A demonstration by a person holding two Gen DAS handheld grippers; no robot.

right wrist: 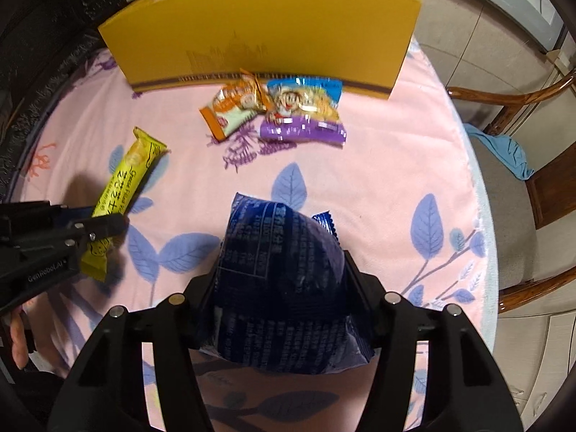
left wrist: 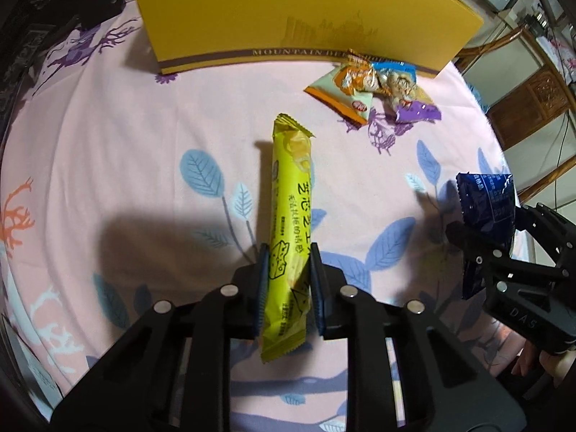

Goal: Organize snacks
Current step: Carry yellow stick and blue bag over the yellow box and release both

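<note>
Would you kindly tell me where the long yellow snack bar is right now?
The yellow snack bar is clamped in the left claw above the pink tablecloth, left of the dark blue packet.

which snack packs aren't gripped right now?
The two small packets lying by the yellow box: the orange-edged packet and the blue-and-purple packet. The yellow stick pack and dark blue pouch sit clamped in grippers.

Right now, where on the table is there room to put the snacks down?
Bare cloth lies left of the yellow bar, and in the middle between the dark blue packet and the small packets. It is crowded by the yellow box, where those packets touch it.
</note>
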